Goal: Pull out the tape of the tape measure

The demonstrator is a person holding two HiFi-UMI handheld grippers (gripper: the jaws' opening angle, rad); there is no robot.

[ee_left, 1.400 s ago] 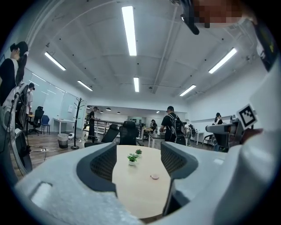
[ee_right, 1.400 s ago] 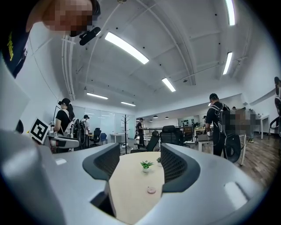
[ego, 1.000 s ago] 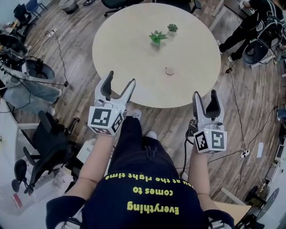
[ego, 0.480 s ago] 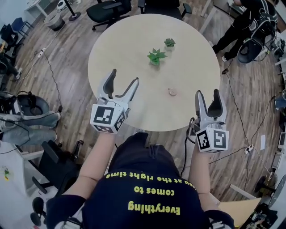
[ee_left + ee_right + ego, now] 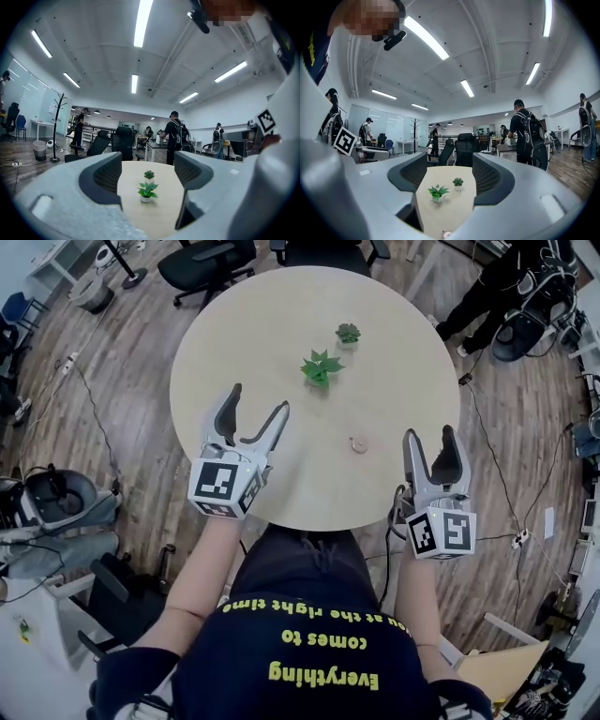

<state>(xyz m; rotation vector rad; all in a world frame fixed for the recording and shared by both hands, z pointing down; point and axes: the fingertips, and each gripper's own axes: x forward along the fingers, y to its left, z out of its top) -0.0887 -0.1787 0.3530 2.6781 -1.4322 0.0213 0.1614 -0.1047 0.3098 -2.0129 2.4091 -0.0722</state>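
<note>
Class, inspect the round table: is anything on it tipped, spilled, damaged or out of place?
Nothing stands out. The larger plant and the smaller plant stand upright, and the tape measure sits by itself on the table, nearer its front edge.

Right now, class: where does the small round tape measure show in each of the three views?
Head view: tape measure on the table, right of centre, in the near half.
Left gripper view: not in it.
Right gripper view: tape measure at the bottom edge, centre.
Shared landmark: larger potted plant.
</note>
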